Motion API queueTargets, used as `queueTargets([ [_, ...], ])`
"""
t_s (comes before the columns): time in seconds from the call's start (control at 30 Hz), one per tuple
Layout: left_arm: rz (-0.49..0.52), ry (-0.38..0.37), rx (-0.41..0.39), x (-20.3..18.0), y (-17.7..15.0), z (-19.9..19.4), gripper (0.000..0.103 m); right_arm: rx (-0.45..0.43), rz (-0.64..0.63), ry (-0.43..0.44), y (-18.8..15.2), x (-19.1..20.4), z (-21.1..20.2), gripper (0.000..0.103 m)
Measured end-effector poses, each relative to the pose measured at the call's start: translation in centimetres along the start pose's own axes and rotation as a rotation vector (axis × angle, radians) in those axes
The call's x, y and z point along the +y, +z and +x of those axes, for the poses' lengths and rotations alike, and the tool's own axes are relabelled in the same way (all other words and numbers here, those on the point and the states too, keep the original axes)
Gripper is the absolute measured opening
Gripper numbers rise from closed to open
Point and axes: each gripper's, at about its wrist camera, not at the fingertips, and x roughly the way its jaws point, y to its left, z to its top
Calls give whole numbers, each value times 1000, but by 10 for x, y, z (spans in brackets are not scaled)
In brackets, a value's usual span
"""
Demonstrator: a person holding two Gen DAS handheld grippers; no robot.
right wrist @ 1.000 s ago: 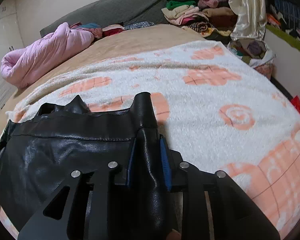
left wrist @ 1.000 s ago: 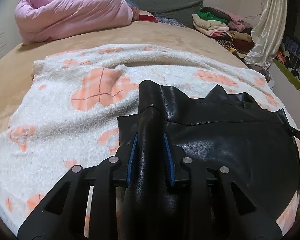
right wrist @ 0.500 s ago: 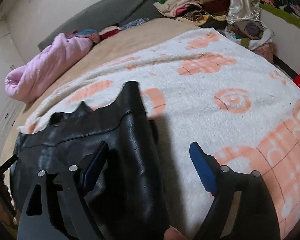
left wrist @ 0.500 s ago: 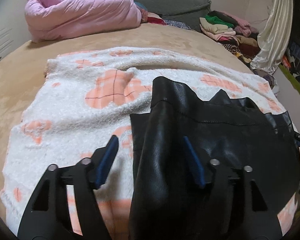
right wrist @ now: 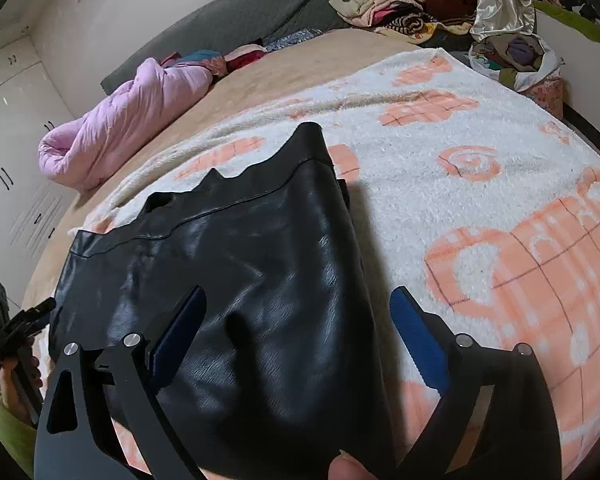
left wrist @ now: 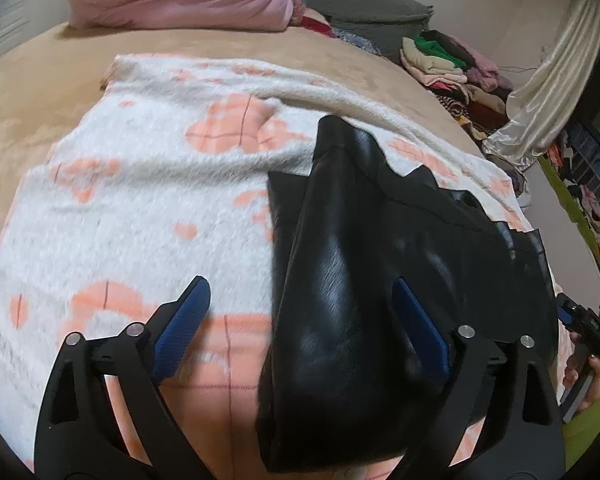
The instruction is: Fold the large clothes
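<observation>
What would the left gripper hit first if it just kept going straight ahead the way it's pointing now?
Most likely the black leather garment: it lies between the open jaws of the left gripper and runs on ahead of them. Past its far end comes the white and orange blanket. Depth is hard to judge here.

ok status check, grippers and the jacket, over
Left gripper open, right gripper open. Black jacket lying loose on the blanket. Nothing in the way.

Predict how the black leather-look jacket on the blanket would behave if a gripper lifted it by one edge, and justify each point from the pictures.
The black jacket would probably drape rather than stay flat: its sleeves lie folded in soft creases. Its glossy surface suggests it may slip between the pads. It looks thick, so likely heavyish for a garment, dragging on the fluffy blanket.
</observation>
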Motion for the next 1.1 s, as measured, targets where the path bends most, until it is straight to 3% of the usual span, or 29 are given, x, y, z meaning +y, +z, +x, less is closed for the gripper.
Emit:
queueTargets([
  [0.3, -17, -13, 37, 1, -18, 7, 87, 34, 62, -2, -20, -6, -4, 95],
  [0.4, -53, -45, 40, 5, -23, 8, 86, 83, 111, 48, -29, -11, 4, 95],
  [0.47, -55, -64, 44, 3, -28, 9, 73, 102, 139, 83, -35, -13, 8, 95],
  [0.53, -69, -97, 53, 1, -30, 8, 60, 94, 129, 83, -38, -11, 8, 85],
  [0.63, -22, -70, 46, -9, -35, 5, 46, 109, 113, 105, -39, -6, 9, 63],
  [0.77, 16, -13, 15, -21, -43, -4, 41, 86, 111, 82, -40, -8, -2, 44],
  [1.0, 41, 8, 16, -35, -65, -33, 39, 85, 80, 37, -46, -8, -16, 44],
  [1.1, 57, 16, 10, -36, -70, -40, 41, 86, 57, 0, -50, -4, -19, 51],
])
